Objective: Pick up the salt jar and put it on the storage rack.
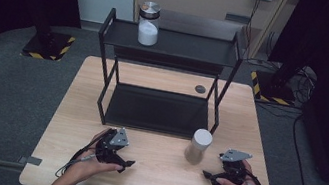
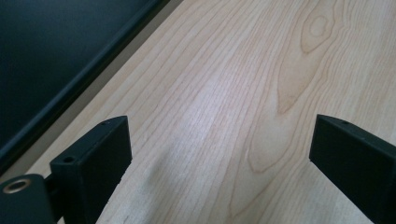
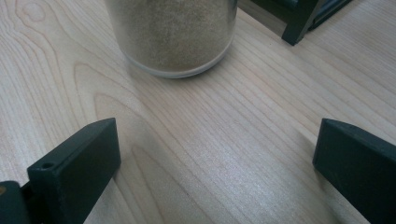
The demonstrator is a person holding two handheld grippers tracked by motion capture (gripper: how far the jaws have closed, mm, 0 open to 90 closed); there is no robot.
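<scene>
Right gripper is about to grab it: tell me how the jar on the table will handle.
The jar looks like smooth glass, so probably slippery and breakable. It is full of beige powder, so likely heavy for its size. Tall and upright, it might tip if pushed high.

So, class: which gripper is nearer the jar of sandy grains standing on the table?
Right. The right gripper sits just beside the jar, facing it, jaws open. The left gripper rests farther off across the table.
</scene>
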